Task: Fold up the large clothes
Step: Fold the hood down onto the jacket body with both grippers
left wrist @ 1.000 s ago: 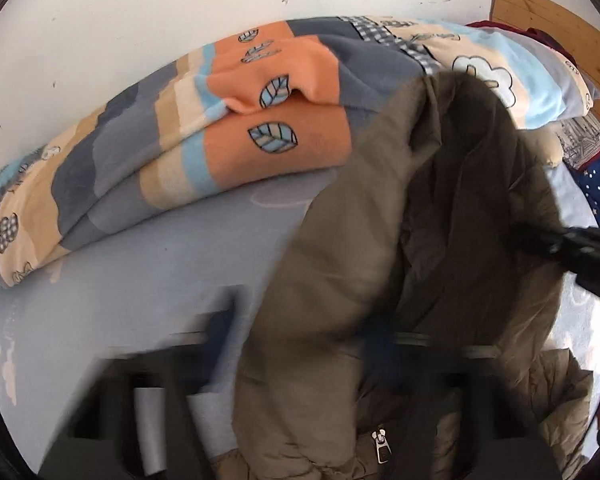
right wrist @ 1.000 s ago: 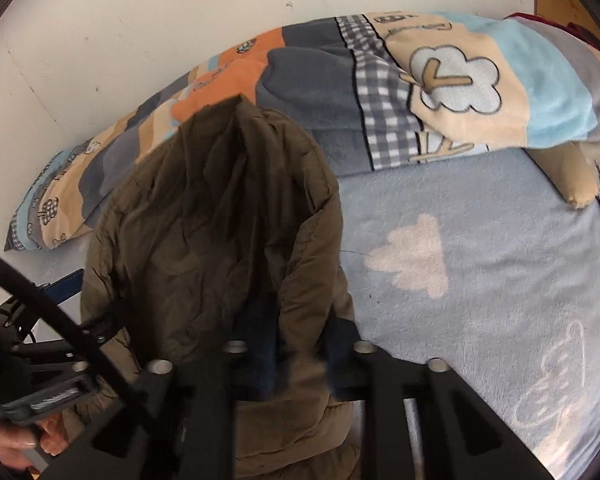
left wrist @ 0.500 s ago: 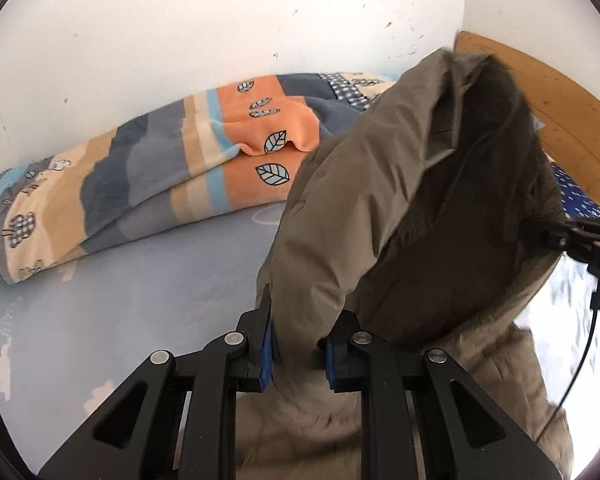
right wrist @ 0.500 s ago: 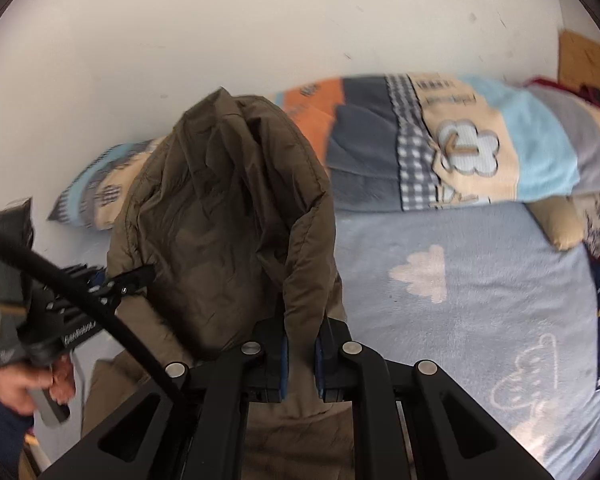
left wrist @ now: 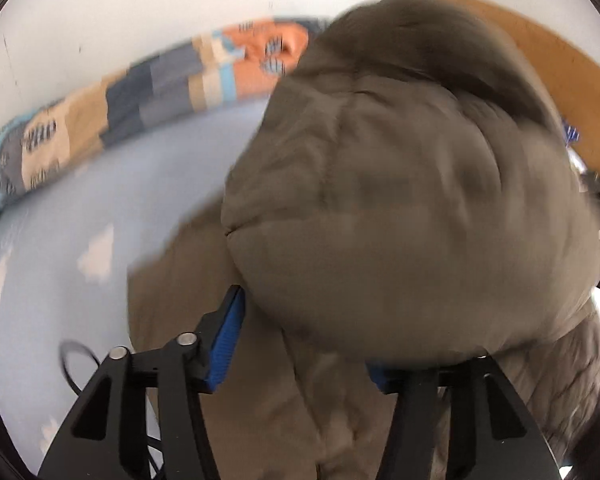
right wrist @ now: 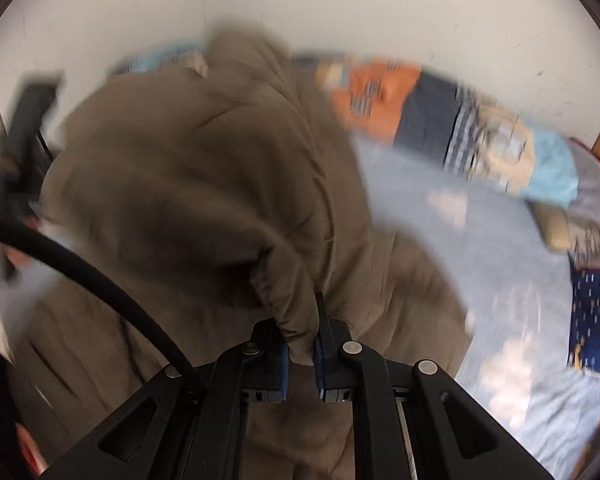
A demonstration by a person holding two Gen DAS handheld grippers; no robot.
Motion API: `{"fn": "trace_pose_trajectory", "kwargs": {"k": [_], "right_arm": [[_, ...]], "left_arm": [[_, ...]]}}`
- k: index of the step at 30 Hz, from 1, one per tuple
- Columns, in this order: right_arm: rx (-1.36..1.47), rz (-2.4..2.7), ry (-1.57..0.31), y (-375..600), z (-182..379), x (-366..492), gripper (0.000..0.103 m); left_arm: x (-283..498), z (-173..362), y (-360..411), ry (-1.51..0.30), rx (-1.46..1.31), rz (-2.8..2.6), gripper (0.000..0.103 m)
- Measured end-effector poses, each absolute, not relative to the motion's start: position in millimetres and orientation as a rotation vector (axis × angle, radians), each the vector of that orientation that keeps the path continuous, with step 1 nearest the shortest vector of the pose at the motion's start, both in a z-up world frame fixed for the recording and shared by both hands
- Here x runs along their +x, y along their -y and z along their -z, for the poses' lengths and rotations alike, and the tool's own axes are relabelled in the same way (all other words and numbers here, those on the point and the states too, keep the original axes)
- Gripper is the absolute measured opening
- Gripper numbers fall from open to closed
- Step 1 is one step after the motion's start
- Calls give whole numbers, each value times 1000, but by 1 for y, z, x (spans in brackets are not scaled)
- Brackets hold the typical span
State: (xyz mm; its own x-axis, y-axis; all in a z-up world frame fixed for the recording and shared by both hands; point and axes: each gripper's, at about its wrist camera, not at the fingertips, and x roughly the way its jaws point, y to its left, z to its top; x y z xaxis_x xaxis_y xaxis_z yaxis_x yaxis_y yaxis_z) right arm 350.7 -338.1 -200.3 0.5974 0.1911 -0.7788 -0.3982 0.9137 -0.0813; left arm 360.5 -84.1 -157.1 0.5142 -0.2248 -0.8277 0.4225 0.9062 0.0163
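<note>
Jacket (left wrist: 400,208) blurred, hiding left gripper (left wrist: 304,344), fingers just parting; right gripper (right wrist: 302,344) apparently pinching hem.

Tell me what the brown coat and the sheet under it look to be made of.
Coat: likely matte woven synthetic shell over padding; stitched seams and puffy bulges suggest quilting. Sheet: pale blue with white cloud prints, looks like soft fleece or plush, but motion blur hides the nap, so that stays a guess.

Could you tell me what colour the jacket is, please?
Olive-brown jacket; clearest in the right wrist view.
</note>
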Motion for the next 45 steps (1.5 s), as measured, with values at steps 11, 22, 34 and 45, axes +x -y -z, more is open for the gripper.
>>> {"fn": "trace_pose_trajectory", "kwargs": {"k": [11, 22, 34, 45], "right_arm": [[-300, -345, -896, 368, 192, 275, 51], [28, -418, -661, 309, 68, 320, 33], [22, -310, -984, 228, 207, 452, 15], [152, -370, -913, 277, 181, 393, 15]], "left_arm": [[270, 131, 35, -917, 270, 474, 72], [335, 56, 77, -762, 57, 414, 73], [379, 181, 105, -992, 139, 282, 73], [330, 135, 85, -872, 145, 304, 73]]}}
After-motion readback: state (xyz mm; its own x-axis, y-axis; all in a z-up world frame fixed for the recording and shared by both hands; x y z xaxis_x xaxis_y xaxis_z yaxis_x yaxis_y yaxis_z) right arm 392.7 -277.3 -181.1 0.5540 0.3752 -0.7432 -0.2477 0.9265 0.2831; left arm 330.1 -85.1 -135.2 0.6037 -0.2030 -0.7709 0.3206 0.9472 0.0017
